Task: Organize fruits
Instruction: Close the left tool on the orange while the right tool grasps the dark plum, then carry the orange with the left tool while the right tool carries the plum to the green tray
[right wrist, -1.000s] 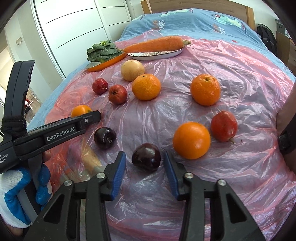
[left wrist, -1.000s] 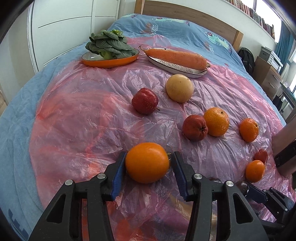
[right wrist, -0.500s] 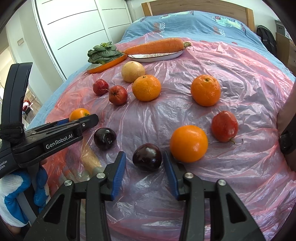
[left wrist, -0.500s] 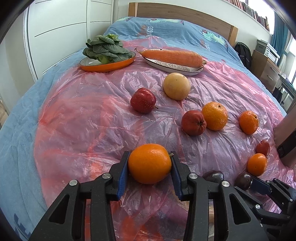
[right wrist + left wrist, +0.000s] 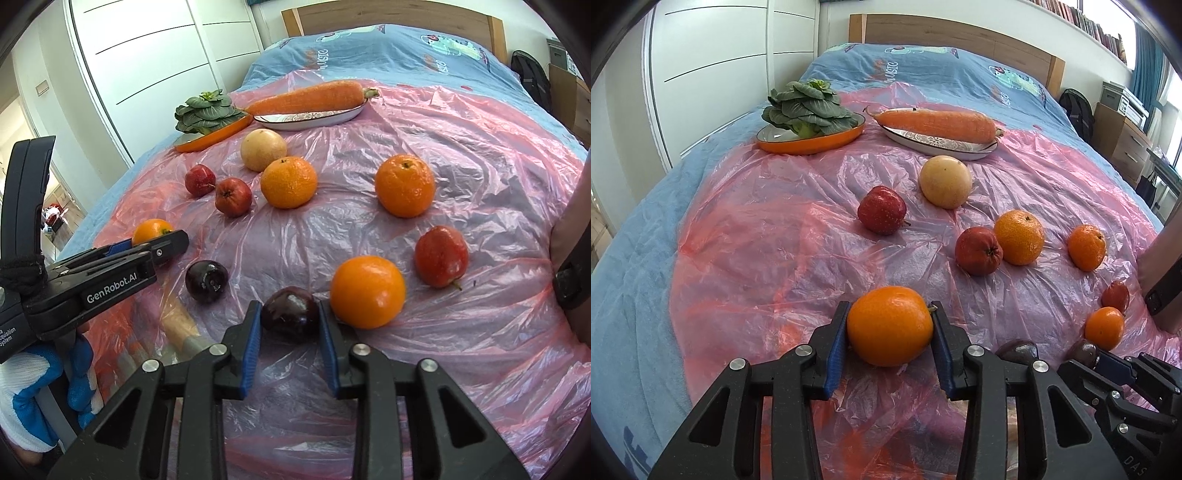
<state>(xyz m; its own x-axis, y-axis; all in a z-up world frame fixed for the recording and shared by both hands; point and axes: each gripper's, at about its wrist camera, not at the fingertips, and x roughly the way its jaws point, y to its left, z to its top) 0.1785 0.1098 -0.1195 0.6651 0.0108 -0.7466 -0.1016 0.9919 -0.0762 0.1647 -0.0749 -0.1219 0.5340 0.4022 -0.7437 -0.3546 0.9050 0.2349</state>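
Fruit-sorting at the pick-up step on a plastic sheet [image 5: 461, 177] spread over a bed: the left gripper [image 5: 890, 328] clamps an orange [image 5: 890, 325], the right gripper [image 5: 290, 317] grips a dark plum [image 5: 290, 314], both fruits likely needing a lift toward their kind.

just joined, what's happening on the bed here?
A person is sorting fruit spread over a pink plastic sheet on the bed, with a handheld tool in each hand. The left tool is clamped on an orange; the right tool is clamped on a dark plum. Both fruits sit on the sheet, not lifted yet. Other oranges, red fruits and a second plum lie loose around them. Greens and a carrot sit on dishes at the far end.
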